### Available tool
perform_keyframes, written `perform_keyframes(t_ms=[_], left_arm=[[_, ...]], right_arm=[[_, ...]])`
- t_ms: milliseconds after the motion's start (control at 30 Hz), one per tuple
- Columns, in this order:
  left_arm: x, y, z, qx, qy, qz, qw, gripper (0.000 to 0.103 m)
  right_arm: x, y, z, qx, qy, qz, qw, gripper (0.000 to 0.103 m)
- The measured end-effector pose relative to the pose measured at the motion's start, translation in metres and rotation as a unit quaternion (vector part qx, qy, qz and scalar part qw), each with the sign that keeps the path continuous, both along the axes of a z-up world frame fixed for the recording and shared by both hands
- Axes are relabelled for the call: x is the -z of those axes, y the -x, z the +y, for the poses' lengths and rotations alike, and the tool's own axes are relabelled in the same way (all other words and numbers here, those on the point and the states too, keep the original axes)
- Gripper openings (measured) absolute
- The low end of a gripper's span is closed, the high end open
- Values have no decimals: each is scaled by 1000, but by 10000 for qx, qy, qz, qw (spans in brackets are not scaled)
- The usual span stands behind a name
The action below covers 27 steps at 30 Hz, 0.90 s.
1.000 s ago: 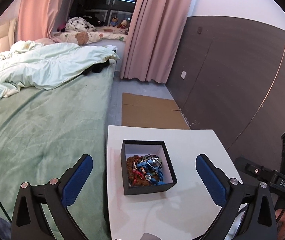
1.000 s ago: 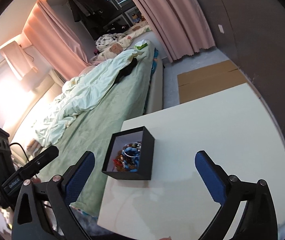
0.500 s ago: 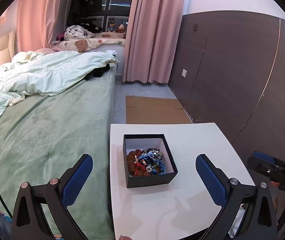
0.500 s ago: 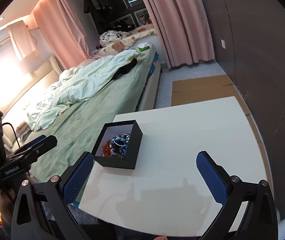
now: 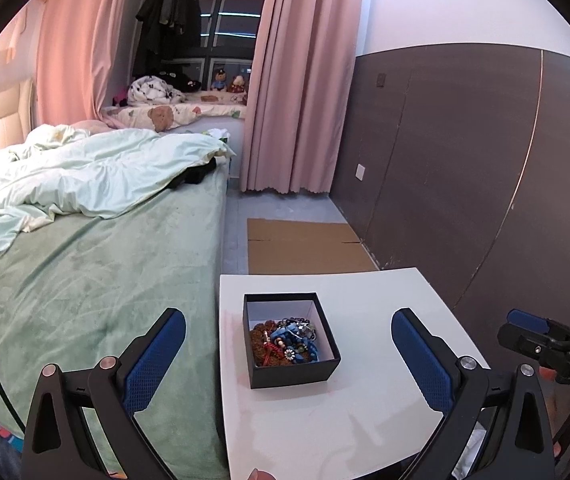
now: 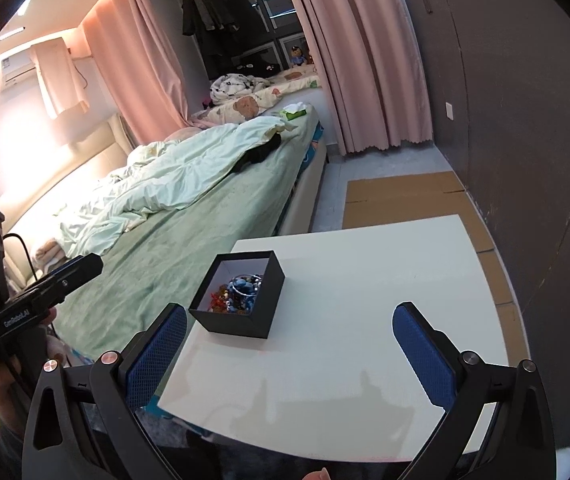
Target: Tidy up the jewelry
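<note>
Left wrist view first: on the far left is a big bed (image 5: 97,264) with a green cover and a pale, crumpled blanket (image 5: 85,172) on top. Next to the bed stands a white table (image 5: 365,412). On the table, near its left side, sits a small black box (image 5: 291,374) with no lid. Inside it is a mixed-up pile of jewelry (image 5: 285,344), with brown beads, blue beads and a bit of red. The left gripper (image 5: 287,354) has its two blue pads spread wide apart. It holds nothing and touches nothing. The box is seen between the pads, farther away than they are. Behind the table a flat piece of cardboard (image 5: 305,244) lies on the floor, with pink curtains (image 5: 297,92) beyond it. At the far right edge the other tool shows, but too little of it to tell much.

Right wrist view: the left tool shows at the left edge, over the bed (image 6: 189,256). Then comes the black box (image 6: 245,312), near the table's (image 6: 365,368) left edge, with the jewelry (image 6: 241,290) inside. The right gripper (image 6: 289,350) is spread wide too, with empty blue pads that touch nothing. It hangs above the near part of the table. A dark wall (image 6: 525,120) fills the right side.
</note>
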<state>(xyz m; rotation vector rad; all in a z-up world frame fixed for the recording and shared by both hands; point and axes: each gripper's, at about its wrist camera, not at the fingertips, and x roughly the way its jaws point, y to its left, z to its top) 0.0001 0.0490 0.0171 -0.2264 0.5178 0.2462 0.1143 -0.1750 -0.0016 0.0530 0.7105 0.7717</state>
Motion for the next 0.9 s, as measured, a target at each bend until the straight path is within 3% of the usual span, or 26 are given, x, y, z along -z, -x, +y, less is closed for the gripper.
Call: perform_keyframes(t_ms=[167, 900], left_arm=[[-4, 7, -1, 4, -8, -169, 9999, 103], [-5, 4, -5, 75, 1, -142, 9999, 103]], right_arm=[[-7, 4, -1, -11, -116, -55, 9999, 103], [-8, 9, 6, -46, -100, -180, 9998, 103]])
